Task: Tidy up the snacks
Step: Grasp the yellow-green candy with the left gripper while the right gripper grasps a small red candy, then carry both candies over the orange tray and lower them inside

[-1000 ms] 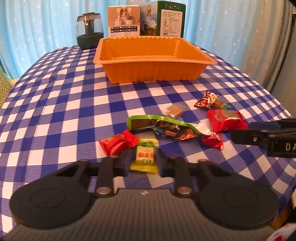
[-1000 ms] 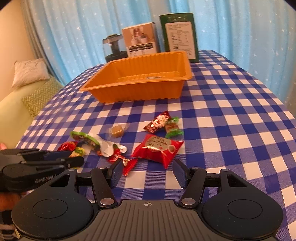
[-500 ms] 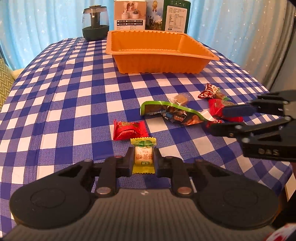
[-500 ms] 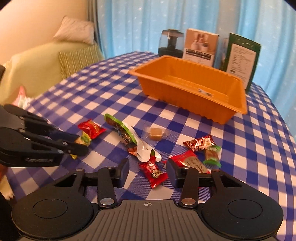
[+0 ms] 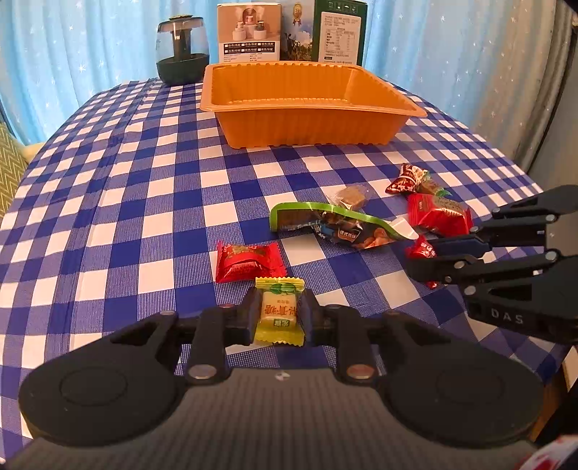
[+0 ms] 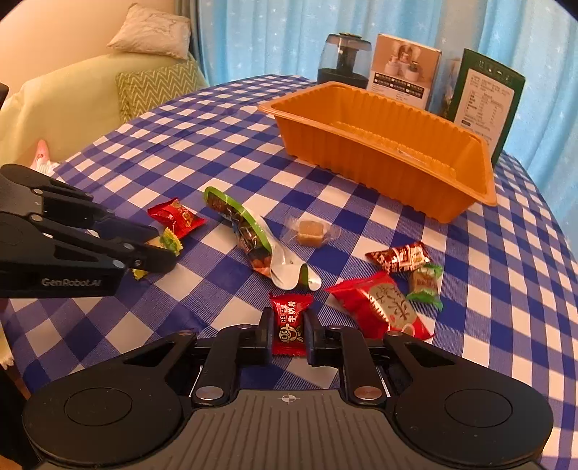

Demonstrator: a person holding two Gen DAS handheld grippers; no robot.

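My left gripper (image 5: 279, 314) is shut on a yellow-wrapped candy (image 5: 278, 309), low over the checked cloth. A red packet (image 5: 247, 261) lies just beyond it. My right gripper (image 6: 288, 330) is shut on a small red candy (image 6: 289, 323). In the left wrist view the right gripper (image 5: 426, 255) reaches in from the right, clamped on that red candy (image 5: 421, 250). An empty orange tray (image 5: 307, 105) stands at the far side. Between lie a green-edged torn wrapper (image 5: 336, 226), a brown candy in clear wrap (image 6: 310, 231), a large red packet (image 6: 383, 305) and two small wrapped sweets (image 6: 401, 256).
A dark jar (image 5: 182, 50), a white box (image 5: 249, 32) and a green box (image 5: 337, 30) stand behind the tray before blue curtains. A yellow-green sofa with cushions (image 6: 155, 86) is off to the left. The table's near edge runs close below both grippers.
My right gripper rolled, came down over the small red candy and closed on it. The left gripper kept its hold on the yellow candy and stayed put.
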